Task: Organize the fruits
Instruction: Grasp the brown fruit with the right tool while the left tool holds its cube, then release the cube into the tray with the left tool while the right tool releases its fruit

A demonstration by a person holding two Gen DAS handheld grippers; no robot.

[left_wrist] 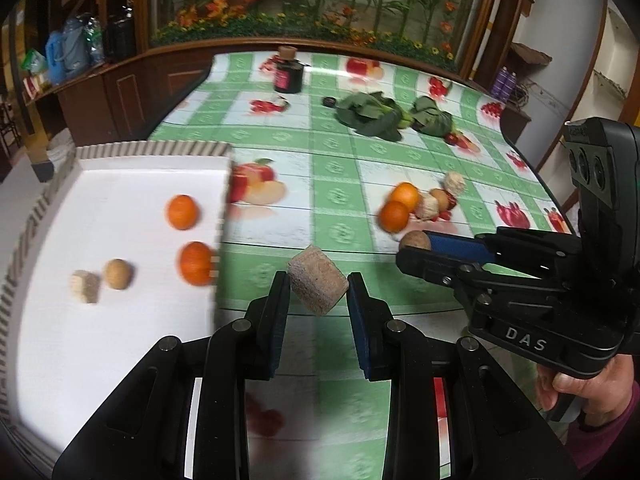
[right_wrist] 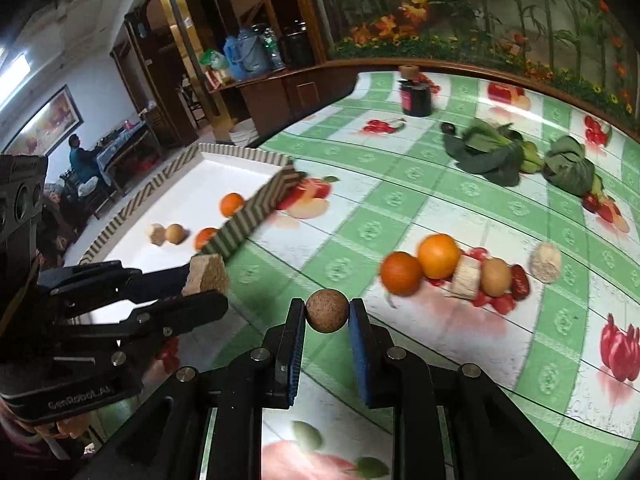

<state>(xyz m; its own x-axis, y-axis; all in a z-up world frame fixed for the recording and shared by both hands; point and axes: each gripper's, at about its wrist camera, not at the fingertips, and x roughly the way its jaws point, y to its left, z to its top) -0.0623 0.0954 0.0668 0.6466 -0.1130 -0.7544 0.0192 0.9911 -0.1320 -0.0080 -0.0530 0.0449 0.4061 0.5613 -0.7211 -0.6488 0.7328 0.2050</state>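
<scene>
Our left tongs (left_wrist: 318, 286) squeeze a light, crumbly block (left_wrist: 317, 289) by its flat sides. Our right tongs (right_wrist: 326, 310) pinch a small ball (right_wrist: 327, 311) that could roll out.

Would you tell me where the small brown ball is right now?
The brown ball is clamped between the right gripper fingers, above the tablecloth, left of the loose oranges and right of the white tray; the left wrist view shows it too.

Tablecloth (right_wrist: 400, 208) glossy, smooth plastic look; tray (left_wrist: 120, 340) matt white; cork ball (right_wrist: 327, 311) rough, grainy; oranges (right_wrist: 438, 255) shiny
</scene>
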